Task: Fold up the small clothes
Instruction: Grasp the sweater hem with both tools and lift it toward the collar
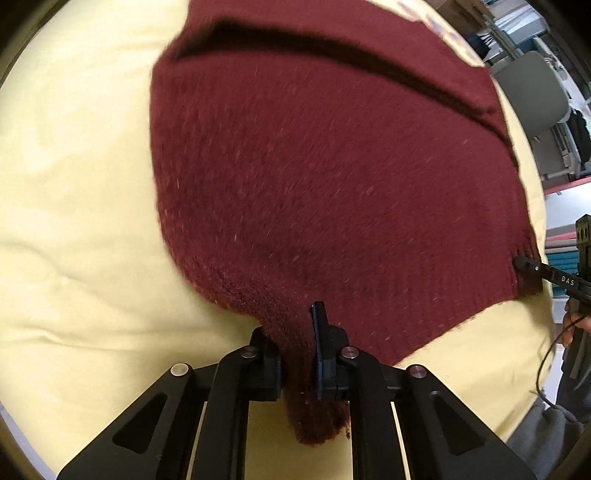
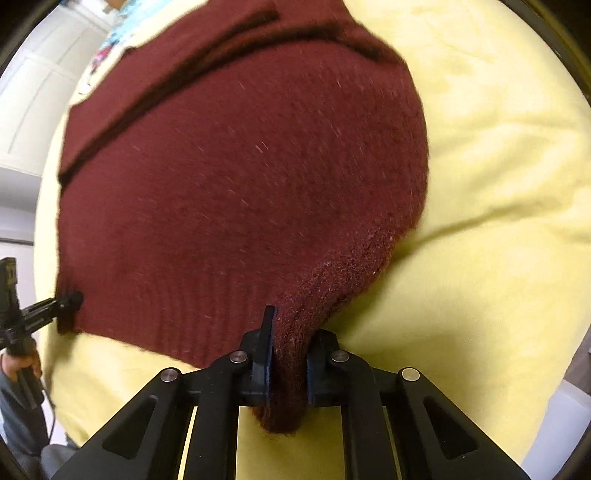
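Observation:
A dark red knitted sweater point(image 1: 314, 177) lies spread on a pale yellow sheet point(image 1: 74, 184). My left gripper point(image 1: 295, 332) is shut on the sweater's ribbed hem corner, and a bunch of knit hangs down between its jaws. In the right wrist view the same sweater point(image 2: 240, 177) fills the middle. There my right gripper point(image 2: 291, 332) is shut on the other hem corner. Each view catches the opposite gripper pinching its corner: the right gripper point(image 1: 521, 264) at the right edge, the left gripper point(image 2: 74, 297) at the left edge. The far part of the sweater shows folds.
The yellow sheet point(image 2: 498, 184) covers a soft surface around the sweater. A patterned cloth point(image 1: 436, 26) lies beyond the sweater's far edge. A grey chair point(image 1: 532, 92) and shelving stand past the surface on one side, white panels point(image 2: 37, 92) on the other. A hand point(image 2: 18, 363) holds the left tool.

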A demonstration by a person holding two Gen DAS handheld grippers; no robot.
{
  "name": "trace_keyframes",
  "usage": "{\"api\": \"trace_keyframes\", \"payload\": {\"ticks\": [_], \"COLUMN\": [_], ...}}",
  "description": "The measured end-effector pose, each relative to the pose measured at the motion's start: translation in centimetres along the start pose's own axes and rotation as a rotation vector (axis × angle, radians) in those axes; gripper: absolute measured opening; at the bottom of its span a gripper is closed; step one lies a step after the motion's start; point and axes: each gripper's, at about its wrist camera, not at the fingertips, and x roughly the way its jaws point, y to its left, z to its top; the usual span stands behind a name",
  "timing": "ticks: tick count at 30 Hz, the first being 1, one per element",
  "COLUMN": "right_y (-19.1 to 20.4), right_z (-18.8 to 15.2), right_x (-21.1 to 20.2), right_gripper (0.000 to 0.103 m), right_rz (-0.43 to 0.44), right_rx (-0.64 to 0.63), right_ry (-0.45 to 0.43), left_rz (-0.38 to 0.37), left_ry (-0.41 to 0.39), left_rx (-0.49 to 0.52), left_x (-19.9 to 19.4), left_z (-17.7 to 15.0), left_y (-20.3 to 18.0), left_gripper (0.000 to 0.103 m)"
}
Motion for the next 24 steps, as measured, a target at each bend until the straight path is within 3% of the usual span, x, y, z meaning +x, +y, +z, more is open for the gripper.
{"api": "trace_keyframes", "payload": {"ticks": [5,12,15,16,18,20,24], "right_y": [1.1,1.8,2.6,2.8,3.6,3.5,4.7], "right_z": [2.6,8.2,10.1,11.1,13.4,15.0,19.5], "right_x": [-4.0,-8.0,-9.3,-9.9,-10.8,-11.2,-9.7], "right_gripper": [0.012,0.012,0.012,0.012,0.012,0.012,0.012], "right_rz": [0.025,0.047,0.043,0.035,0.019,0.022,0.006], "right_rx": [-0.028,-0.02,-0.02,-0.022,-0.021,-0.016,-0.007], "right_ry": [-0.14,-0.337,-0.418,-0.446,-0.495,-0.522,-0.515], "left_rz": [-0.021,-0.001,0.03,0.038,0.053,0.052,0.052], "left_ry": [-0.087,-0.239,-0.303,-0.32,-0.36,-0.399,-0.411], "left_rx": [0.026,0.054,0.072,0.077,0.078,0.06,0.005], "left_x": [-3.5,-7.5,-10.0,-11.6,-12.5,-14.8,-13.9], "left_z": [1.6,7.9,10.8,10.2,12.5,13.4,16.9], "left_y": [-2.2,-3.7,-1.5,0.5,0.0,2.5,4.3], "left_gripper": [0.01,0.01,0.01,0.01,0.01,0.01,0.01]}}
